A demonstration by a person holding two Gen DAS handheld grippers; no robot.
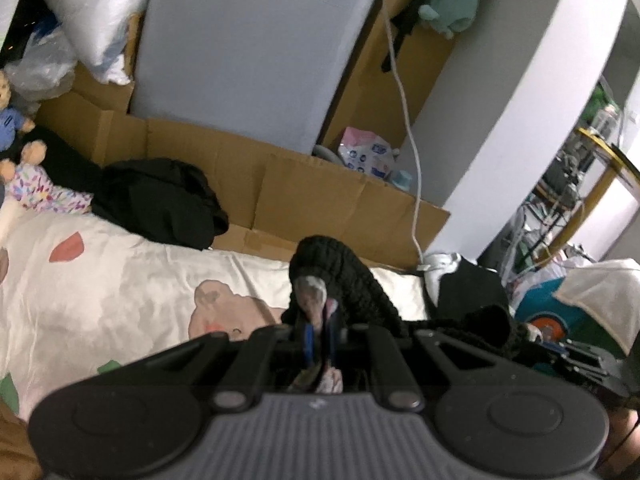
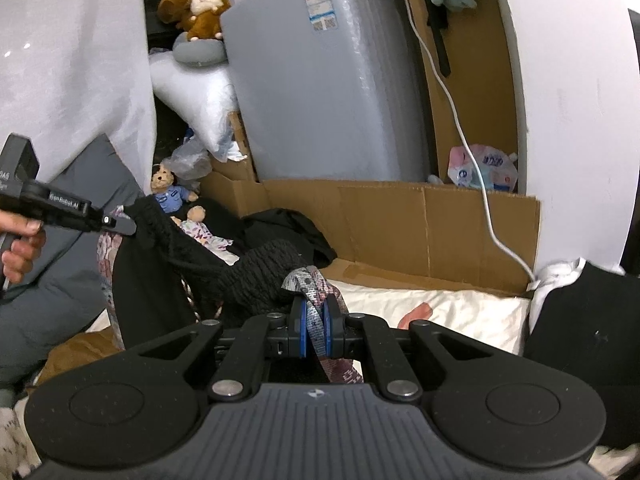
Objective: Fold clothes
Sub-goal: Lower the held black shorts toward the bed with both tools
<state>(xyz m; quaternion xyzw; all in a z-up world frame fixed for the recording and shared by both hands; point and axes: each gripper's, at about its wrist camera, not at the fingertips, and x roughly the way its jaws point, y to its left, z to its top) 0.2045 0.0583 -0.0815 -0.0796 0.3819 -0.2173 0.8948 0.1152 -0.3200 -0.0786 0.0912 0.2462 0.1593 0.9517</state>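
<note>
Both tongs (image 2: 315, 330) clamping, seemingly, garment (image 2: 256, 276)

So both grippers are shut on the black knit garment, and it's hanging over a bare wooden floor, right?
Not a floor. Both views show the left gripper and right gripper shut on the garment, but it hangs over a bed sheet, white with cartoon prints.

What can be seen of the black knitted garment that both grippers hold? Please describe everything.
The black knitted garment looks like soft, chunky ribbed knit with a patterned pink and grey lining or edge. It hangs above the bed sheet, stretched and sagging between two pinches: the left gripper and the right gripper are each shut on its patterned edge. Its lower part drapes down, not yet folded.
</note>
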